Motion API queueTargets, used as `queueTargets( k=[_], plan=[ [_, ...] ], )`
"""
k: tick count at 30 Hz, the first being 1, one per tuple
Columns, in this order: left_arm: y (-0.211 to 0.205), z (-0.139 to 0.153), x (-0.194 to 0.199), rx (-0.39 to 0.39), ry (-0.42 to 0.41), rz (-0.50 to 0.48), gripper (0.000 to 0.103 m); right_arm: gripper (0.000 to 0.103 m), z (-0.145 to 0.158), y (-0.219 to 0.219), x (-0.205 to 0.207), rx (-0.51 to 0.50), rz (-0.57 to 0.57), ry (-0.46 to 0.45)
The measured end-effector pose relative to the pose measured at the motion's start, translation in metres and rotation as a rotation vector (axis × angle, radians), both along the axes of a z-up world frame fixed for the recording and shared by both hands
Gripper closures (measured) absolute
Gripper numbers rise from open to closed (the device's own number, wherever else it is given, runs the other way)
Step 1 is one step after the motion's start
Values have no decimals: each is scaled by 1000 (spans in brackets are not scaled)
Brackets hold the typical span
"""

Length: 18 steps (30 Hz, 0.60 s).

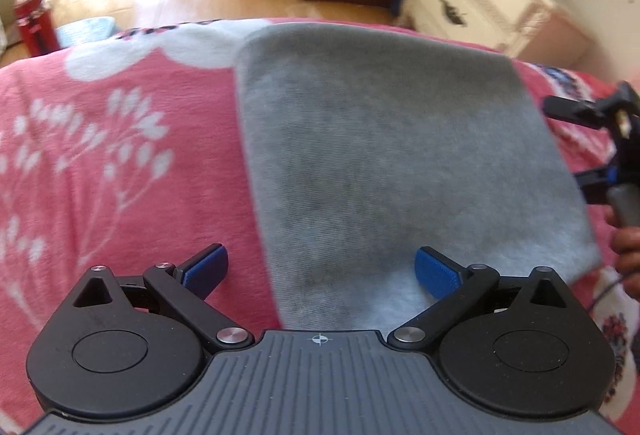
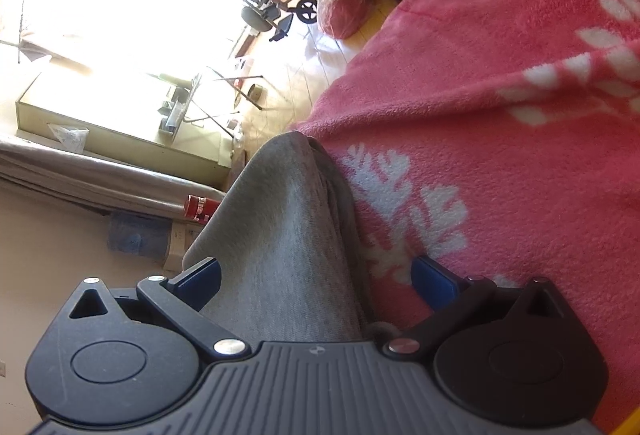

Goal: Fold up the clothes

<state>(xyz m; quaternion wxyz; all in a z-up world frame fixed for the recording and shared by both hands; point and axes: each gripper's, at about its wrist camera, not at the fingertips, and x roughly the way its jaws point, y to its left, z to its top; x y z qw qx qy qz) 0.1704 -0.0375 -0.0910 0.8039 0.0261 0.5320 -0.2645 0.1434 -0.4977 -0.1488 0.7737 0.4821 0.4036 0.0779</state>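
1. While it lies folded flat on the pink floral blanket (image 1: pixel 120 155), the grey garment (image 1: pixel 392 163) sits between both tongs.
2. Left tongs (image 1: pixel 322 273) spread wide, gripping nothing.
3. Right tongs (image 2: pixel 316 281) spread wide, cloth between them unpinched.

The left wrist camera is looking steeply down, close over the grey garment (image 1: pixel 396 155) on the bed (image 1: pixel 100 155). The right wrist camera is looking rolled sideways, skimming the same garment (image 2: pixel 288 235) and bed edge.
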Motion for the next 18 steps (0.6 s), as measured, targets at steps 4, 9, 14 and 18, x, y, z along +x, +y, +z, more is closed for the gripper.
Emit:
queueTargets(
  k=[4,9,14,18],
  plan=[
    [2,-8,6,-56,46,1,6,0,0,-1,7,-2,27,21],
    [5,-11,18,-124,87,-12,6,0,3,6,10,-49,110,11],
    [7,-11,31,-189,144,-23,6,0,10,12,7,-89,201,-5],
    [20,-10,27,-254,181,-26,13,0,13,21,-3,-69,268,1]
  ],
)
